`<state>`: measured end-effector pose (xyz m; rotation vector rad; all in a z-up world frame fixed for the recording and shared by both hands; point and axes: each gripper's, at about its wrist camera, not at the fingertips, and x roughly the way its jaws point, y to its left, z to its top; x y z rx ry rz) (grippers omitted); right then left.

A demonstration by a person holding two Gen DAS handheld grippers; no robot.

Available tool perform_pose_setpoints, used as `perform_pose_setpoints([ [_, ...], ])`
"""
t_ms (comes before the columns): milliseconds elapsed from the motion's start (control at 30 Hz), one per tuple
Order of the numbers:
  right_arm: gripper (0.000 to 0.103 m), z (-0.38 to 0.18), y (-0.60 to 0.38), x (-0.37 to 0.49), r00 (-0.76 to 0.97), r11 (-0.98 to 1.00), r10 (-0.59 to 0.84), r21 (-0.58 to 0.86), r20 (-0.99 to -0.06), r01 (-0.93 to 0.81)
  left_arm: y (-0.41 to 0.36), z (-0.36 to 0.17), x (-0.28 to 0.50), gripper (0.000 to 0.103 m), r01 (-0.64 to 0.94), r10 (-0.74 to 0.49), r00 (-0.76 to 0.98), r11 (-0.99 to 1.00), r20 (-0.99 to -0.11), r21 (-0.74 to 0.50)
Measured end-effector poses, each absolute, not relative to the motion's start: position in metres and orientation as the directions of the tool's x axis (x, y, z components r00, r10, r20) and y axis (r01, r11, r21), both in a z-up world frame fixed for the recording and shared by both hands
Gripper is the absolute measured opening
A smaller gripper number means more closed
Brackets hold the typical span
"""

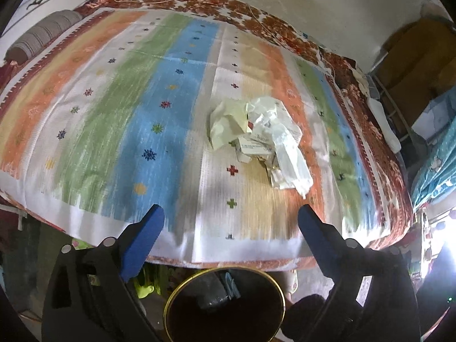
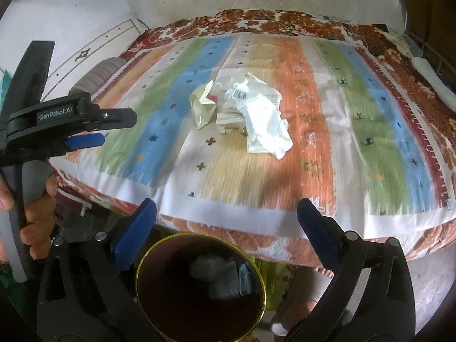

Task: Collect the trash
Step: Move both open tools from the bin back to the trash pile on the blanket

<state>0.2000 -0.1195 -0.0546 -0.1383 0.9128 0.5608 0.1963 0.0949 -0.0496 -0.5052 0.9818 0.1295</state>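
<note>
Both our grippers are empty and spread wide: left gripper (image 1: 230,219), right gripper (image 2: 226,213), both hanging over the bin (image 2: 199,285) at the foot of the bed. Bin already holds a few scraps, so we judge we're between loads. Remaining trash (image 2: 242,114), crumpled paper and wrappers in one pile, sits mid-bed on the striped cover (image 2: 370,142), well apart from both grippers. Next move: reach forward over the bed edge, then close on the pile. Readable: "GenRobot.AI" on the left gripper; a barcode on one wrapper, digits illegible.

bin (image 2: 199,290) contents dim and indistinct, its near rim cut off, bed's right edge (image 1: 370,154) motion-blurred
</note>
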Motion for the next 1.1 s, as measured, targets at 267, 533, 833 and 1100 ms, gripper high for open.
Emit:
perform_pose_setpoints([
  [267,0.094,-0.049,-0.112,0.213,0.517,0.838,0.409,0.084,-0.752,-0.54,0.105,-0.05,0.209,0.097,-0.349,-0.1,0.573,0.868,-0.814,-0.353],
  [533,0.094,-0.054,-0.099,0.23,0.524,0.813,0.437,0.072,-0.731,-0.578,0.108,-0.049,0.225,0.097,-0.322,-0.083,0.59,0.888,-0.803,-0.328],
  [833,0.094,-0.063,-0.093,0.25,0.537,0.814,0.439,0.066,-0.72,-0.577,0.117,-0.051,0.248,0.097,-0.309,-0.051,0.638,0.897,-0.768,-0.315],
  [1100,0.093,-0.077,-0.085,0.271,0.545,0.82,0.419,0.045,-0.726,-0.57,0.112,-0.069,0.277,0.096,-0.265,-0.102,0.608,0.909,-0.788,-0.322],
])
